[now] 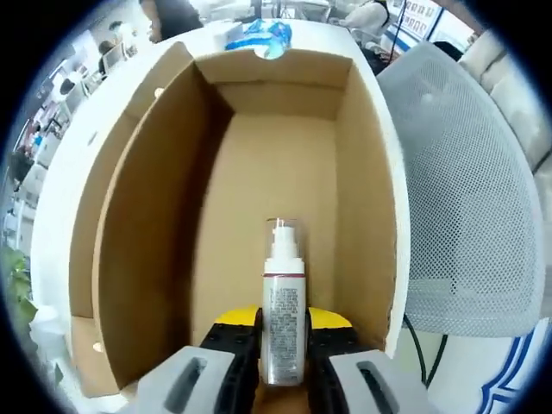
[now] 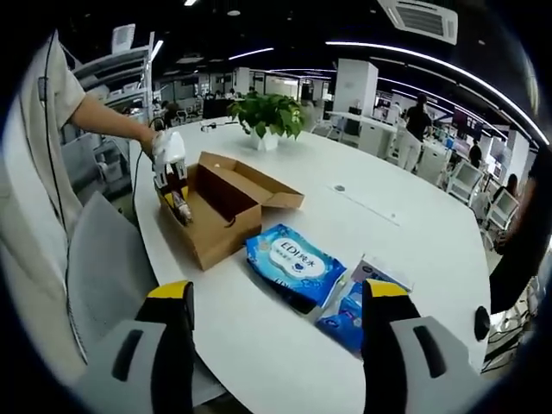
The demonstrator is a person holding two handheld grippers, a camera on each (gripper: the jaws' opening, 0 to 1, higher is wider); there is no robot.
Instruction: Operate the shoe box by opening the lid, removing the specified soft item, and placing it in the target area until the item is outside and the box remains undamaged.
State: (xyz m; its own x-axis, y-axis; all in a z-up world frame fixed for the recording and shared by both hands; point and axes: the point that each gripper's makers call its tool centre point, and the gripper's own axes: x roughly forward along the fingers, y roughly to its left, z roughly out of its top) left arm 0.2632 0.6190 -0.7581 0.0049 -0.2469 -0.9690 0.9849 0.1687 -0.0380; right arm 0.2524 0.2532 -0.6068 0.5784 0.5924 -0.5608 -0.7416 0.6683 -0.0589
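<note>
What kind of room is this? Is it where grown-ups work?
Probably yes, a big open office. There is a long white table, a mesh chair, a potted plant, and people standing among rows of desks far behind.

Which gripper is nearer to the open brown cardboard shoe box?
Left. The left gripper, holding a white pump bottle, is over the open brown cardboard shoe box; the right gripper stays apart, near the table edge.
</note>
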